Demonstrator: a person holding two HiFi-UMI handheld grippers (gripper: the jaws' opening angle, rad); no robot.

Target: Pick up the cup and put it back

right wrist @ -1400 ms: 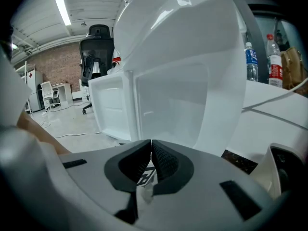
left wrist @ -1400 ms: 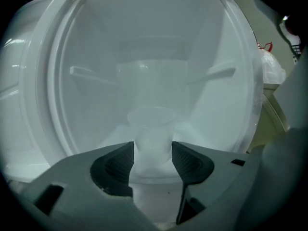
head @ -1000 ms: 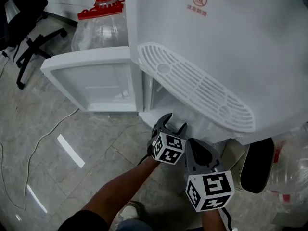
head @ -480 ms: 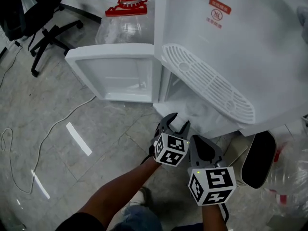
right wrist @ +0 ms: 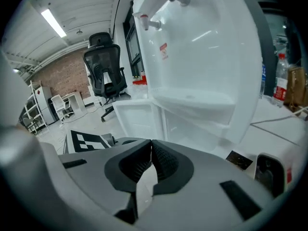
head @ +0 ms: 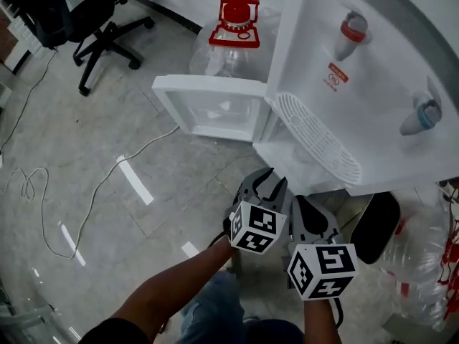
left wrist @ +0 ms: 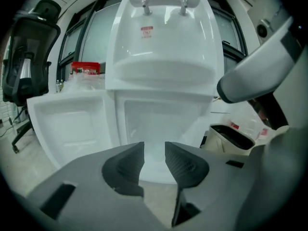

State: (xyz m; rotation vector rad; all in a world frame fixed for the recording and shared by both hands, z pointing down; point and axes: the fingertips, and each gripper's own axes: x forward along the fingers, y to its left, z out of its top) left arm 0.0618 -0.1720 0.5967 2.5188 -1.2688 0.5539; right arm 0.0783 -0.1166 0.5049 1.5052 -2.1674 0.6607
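One faint pale shape on the floor of the open lower compartment (left wrist: pixel 159 124) might be the cup (left wrist: pixel 154 154), but it's too washed out to say for sure. It sits right in line with the gap between the left gripper's jaws. The left gripper (head: pixel 267 180) points into that compartment. Its jaws are closing with a narrow gap left between them, and the pads aren't pressing on anything. Just beside it, a bit lower in the head view, the right gripper (right wrist: pixel 151 147) has its jaws together, tips touching, nothing in between.

The compartment belongs to a white water dispenser (head: pixel 373 77). Its little cabinet door (head: pixel 211 110) is swung wide open to the left. Above the opening there's a white drip grille (head: pixel 315 138), then a red tap (head: pixel 351 29) and a blue tap (head: pixel 422 115) higher up.

Further out, a clear water jug with a red cap (head: pixel 233 21) stands behind the door. A bin with a black liner (head: pixel 379 228) sits on the floor right of the dispenser. A black office chair (head: pixel 97 9) is off to the left, and a thin white cable (head: pixel 43 192) snakes over the glossy tile floor (head: pixel 107 142).
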